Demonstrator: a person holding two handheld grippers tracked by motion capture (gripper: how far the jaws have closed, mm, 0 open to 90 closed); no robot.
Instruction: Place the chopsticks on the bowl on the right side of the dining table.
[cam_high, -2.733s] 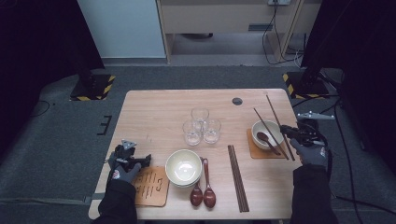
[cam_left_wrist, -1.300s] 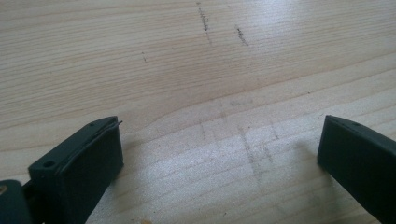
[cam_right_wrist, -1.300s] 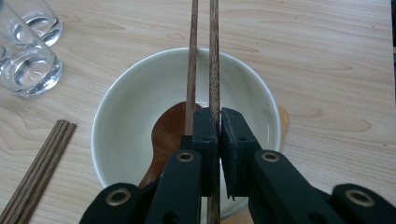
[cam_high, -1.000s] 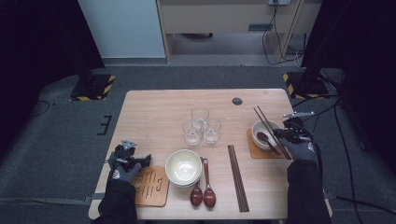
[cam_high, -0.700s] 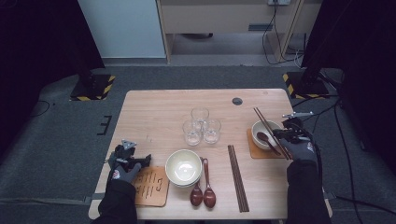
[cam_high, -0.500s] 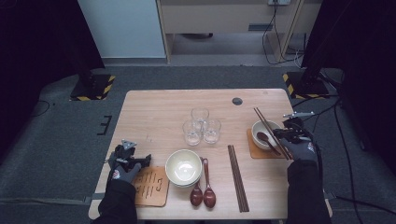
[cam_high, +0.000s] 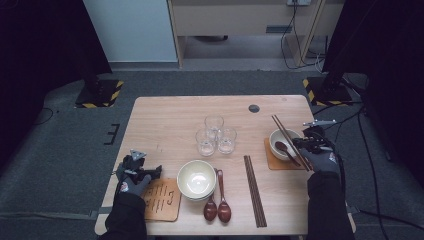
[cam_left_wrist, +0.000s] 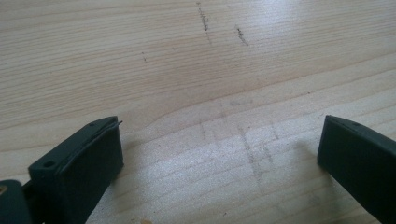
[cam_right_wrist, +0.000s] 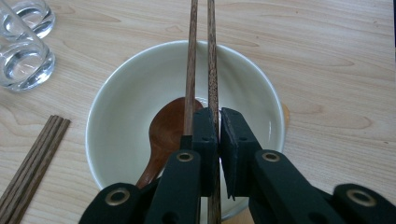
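Note:
A pair of dark wooden chopsticks (cam_high: 287, 137) lies slanted across a white bowl (cam_high: 274, 137) on an orange-brown coaster at the table's right side. A brown spoon (cam_high: 285, 148) rests inside the bowl. My right gripper (cam_high: 309, 145) is at the chopsticks' near end. In the right gripper view its jaws (cam_right_wrist: 218, 130) have just been closing and pinch one chopstick (cam_right_wrist: 211, 56), while the other stick runs along the left jaw's outer side above the spoon (cam_right_wrist: 163, 130). My left gripper (cam_high: 156, 171) rests on the table at the left, its jaws (cam_left_wrist: 219, 140) wide open over bare wood.
A larger cream bowl (cam_high: 196, 179) sits near the front centre, with two brown spoons (cam_high: 216, 205) to its right. A second chopstick pair (cam_high: 254, 192) lies beyond those spoons. Three glasses (cam_high: 216, 135) cluster mid-table. A brown mat (cam_high: 161, 200) lies beside the left hand.
Since the earliest frame my right hand has moved in toward the bowl and the chopsticks now sit closer together. Over the last second nothing visibly moves. The left hand stays put.

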